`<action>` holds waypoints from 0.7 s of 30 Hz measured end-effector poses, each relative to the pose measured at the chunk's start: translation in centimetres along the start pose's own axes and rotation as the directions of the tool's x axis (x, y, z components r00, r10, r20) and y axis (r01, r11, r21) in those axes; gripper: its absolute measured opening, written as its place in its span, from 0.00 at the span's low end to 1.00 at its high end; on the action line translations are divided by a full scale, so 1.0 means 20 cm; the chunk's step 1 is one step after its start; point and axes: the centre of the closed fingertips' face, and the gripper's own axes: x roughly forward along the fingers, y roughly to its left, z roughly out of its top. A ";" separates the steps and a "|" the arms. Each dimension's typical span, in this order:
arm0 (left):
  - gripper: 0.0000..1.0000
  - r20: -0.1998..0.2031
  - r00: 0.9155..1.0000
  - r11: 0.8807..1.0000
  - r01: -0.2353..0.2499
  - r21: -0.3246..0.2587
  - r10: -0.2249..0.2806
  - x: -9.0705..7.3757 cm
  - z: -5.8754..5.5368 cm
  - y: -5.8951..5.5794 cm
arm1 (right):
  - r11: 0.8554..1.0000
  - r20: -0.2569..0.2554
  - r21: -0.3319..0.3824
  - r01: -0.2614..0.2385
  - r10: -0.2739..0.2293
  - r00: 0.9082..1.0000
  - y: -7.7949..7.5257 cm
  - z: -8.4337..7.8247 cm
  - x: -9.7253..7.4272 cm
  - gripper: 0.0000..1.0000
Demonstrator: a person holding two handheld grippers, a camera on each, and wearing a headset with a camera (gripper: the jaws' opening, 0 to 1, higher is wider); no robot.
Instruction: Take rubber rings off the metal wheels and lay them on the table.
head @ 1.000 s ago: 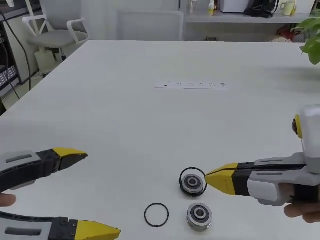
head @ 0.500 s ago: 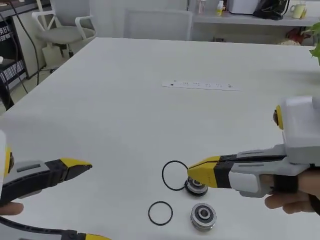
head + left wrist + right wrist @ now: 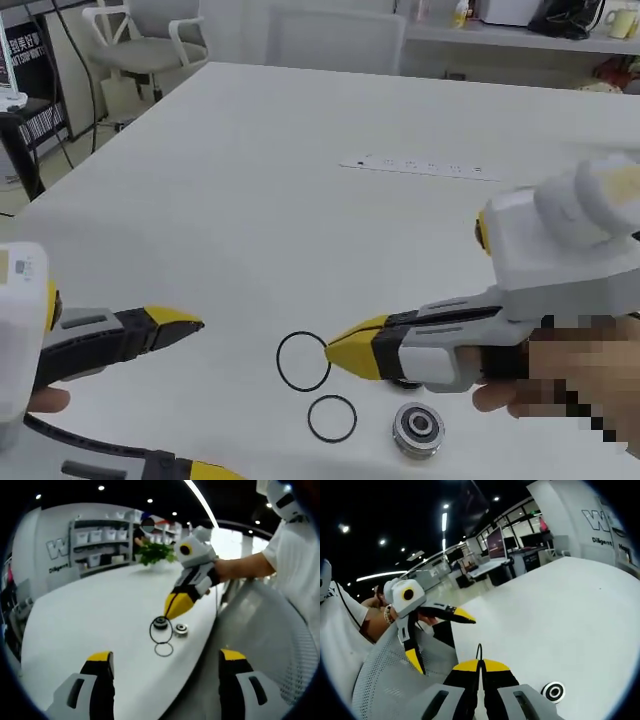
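The right gripper (image 3: 338, 357) is pinching one rubber ring (image 3: 302, 334) between fully closed jaws, close to the near edge of the table (image 3: 300, 200). A second ring (image 3: 331, 397) is lying flat just beside it, near a metal wheel (image 3: 418, 427). The left gripper (image 3: 192, 396) is hovering with its jaws spread wide, gripping nothing.

You stand at a wide white surface (image 3: 300, 180) with a white power strip (image 3: 418, 168) lying towards its far side. Beyond the surface's far left corner stands a grey office chair (image 3: 150, 45) with white arms, and a pale chair back (image 3: 335, 40) meets its far edge. Behind the surface runs a shelf (image 3: 520, 38) holding a black bag (image 3: 560, 18) and a mug (image 3: 618, 20). At one end of the surface a leafy plant (image 3: 155, 554) sits before wall shelving (image 3: 97, 545) stacked with white bins. Above the surface, a long strip light (image 3: 200, 500) shines from a dark ceiling.
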 end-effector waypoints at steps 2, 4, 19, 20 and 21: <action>0.88 -0.006 1.000 1.000 0.003 0.003 -0.003 0.00 -0.01 0.00 | 1.000 -0.025 -0.002 -0.005 0.005 1.000 0.00 -0.02 0.03 0.00; 0.88 -0.009 1.000 1.000 0.004 0.005 -0.004 0.00 -0.01 0.00 | 1.000 -0.038 0.001 -0.009 0.009 0.999 -0.01 -0.04 0.05 0.00; 0.87 -0.024 1.000 1.000 -0.003 0.000 0.003 0.01 -0.02 0.01 | 0.999 -0.159 0.034 0.040 -0.034 0.987 -0.12 -0.30 0.12 0.00; 0.87 -0.021 1.000 1.000 -0.005 -0.002 0.005 0.00 -0.02 0.01 | 0.998 -0.160 0.042 0.044 -0.037 0.986 -0.13 -0.31 0.12 0.00; 0.87 -0.018 1.000 1.000 -0.007 -0.004 0.007 0.00 -0.02 0.01 | 0.998 -0.158 0.053 0.047 -0.038 0.987 -0.14 -0.31 0.12 0.00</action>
